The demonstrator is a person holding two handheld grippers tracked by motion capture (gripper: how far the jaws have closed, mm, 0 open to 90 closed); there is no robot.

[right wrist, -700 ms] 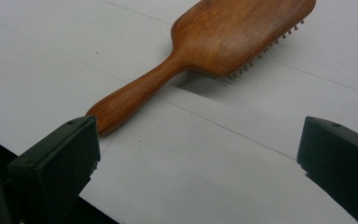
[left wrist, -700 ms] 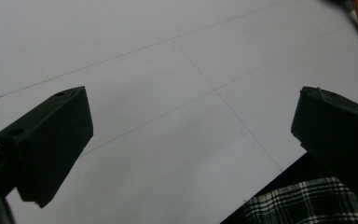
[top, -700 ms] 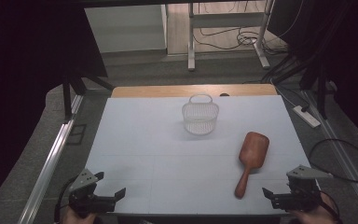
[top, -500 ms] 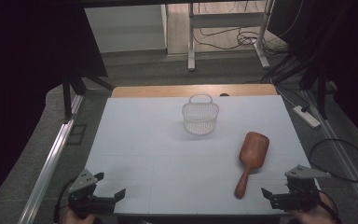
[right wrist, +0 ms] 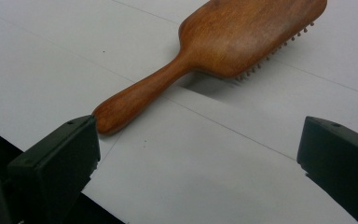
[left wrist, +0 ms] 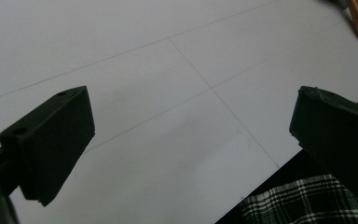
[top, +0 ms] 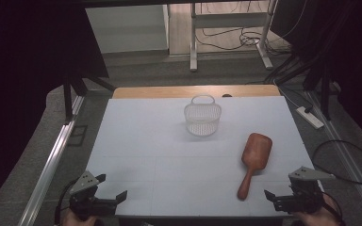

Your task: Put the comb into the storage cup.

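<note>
R gripper at desk near-right corner, jaws wide apart, nothing betw. Wooden hairbrush lies bristles down nr right edge, handle tip twd near edge, just beside R jaw, not touching. L gripper near-left corner, jaws apart, empty. Basket centre-far, upright.

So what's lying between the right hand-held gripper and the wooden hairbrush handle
Nothing: only bare white table surface separates the open right hand-held gripper from the hairbrush handle, as the right gripper view shows; the high view agrees.
</note>
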